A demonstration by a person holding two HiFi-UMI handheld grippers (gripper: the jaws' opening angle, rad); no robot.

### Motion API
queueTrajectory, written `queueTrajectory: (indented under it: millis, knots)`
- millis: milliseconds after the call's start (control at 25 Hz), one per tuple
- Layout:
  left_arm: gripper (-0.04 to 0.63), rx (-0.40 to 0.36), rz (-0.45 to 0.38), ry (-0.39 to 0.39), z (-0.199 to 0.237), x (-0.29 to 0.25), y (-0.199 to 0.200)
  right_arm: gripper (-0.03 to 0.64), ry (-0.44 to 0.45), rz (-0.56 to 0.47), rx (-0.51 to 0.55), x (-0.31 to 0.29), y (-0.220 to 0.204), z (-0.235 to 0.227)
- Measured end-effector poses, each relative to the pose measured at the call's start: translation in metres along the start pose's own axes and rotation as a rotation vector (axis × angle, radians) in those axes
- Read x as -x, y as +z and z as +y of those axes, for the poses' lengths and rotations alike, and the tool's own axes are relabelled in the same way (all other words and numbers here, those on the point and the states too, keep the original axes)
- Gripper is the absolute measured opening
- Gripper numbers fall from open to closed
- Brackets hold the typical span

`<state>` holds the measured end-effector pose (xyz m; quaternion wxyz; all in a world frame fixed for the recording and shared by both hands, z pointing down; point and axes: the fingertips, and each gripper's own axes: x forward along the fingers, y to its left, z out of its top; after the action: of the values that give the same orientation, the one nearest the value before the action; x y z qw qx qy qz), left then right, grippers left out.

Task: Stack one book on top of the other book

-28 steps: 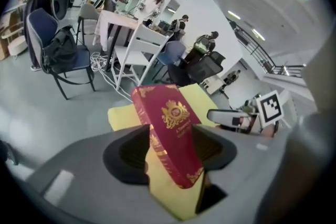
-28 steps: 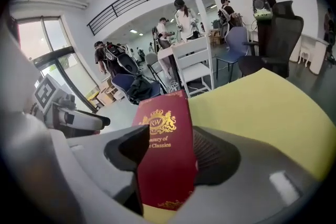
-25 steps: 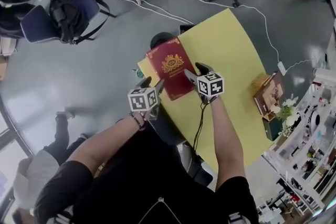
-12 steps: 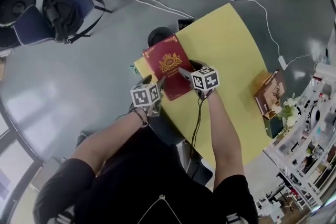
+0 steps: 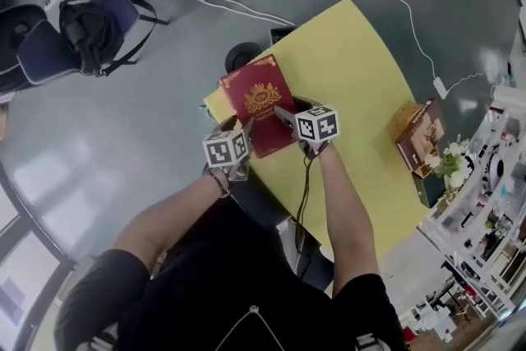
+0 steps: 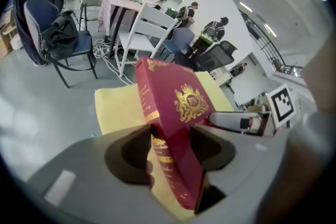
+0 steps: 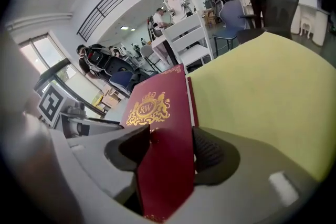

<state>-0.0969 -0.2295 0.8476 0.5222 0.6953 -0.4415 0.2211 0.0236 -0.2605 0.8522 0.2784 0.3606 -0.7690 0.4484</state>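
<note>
The red book [image 5: 257, 104] lay on the near left corner of the yellow table [image 5: 353, 70], gold crest up. I had it by its near end with both tools. My left gripper [image 5: 245, 133] sat at the near corner on the spine side. My right gripper [image 5: 288, 115] sat at the other near corner, one finger lying over the cover just below the crest.

Seen along my left gripper [image 6: 170, 139], the book [image 6: 176, 107] ran straight out from between my fingers [image 6: 128, 157], spine toward one dark pad and cover toward the other. The jaws were closing. Both pads looked to be against the book, with no gap that I could see on either side. A strip of yellow table showed beside the spine.

Along my right gripper [image 7: 169, 147] it was much the same. The book [image 7: 157, 123] filled the space between the two fingers [image 7: 212, 155], its near edge deep in the throat and its crest just past the fingertips. Those jaws were closing too, set wide, with a pad against each face of the book as far as I could see.

The brown book [image 5: 419, 137] lay at the far right edge of the table, well apart from the red one and from both grippers.
</note>
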Motion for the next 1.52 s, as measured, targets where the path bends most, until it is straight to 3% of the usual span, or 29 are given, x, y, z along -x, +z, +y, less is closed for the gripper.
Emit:
queueTrajectory:
  millis: [320, 760, 1200, 1520]
  knots:
    - [0.239, -0.112, 0.003, -0.064, -0.037, 0.008, 0.006, 0.253, -0.060, -0.122, -0.175, 0.047, -0.012, 0.000]
    - [0.242, -0.395, 0.050, -0.216, -0.140, 0.025, 0.008, 0.252, -0.245, -0.366, -0.396, 0.157, -0.042, -0.005]
    - [0.244, -0.640, 0.133, -0.400, -0.251, 0.038, -0.054, 0.253, -0.428, -0.572, -0.593, 0.268, -0.124, -0.005]
    - [0.244, -0.749, 0.223, -0.503, -0.284, 0.037, -0.113, 0.253, -0.517, -0.657, -0.721, 0.301, -0.193, 0.003]
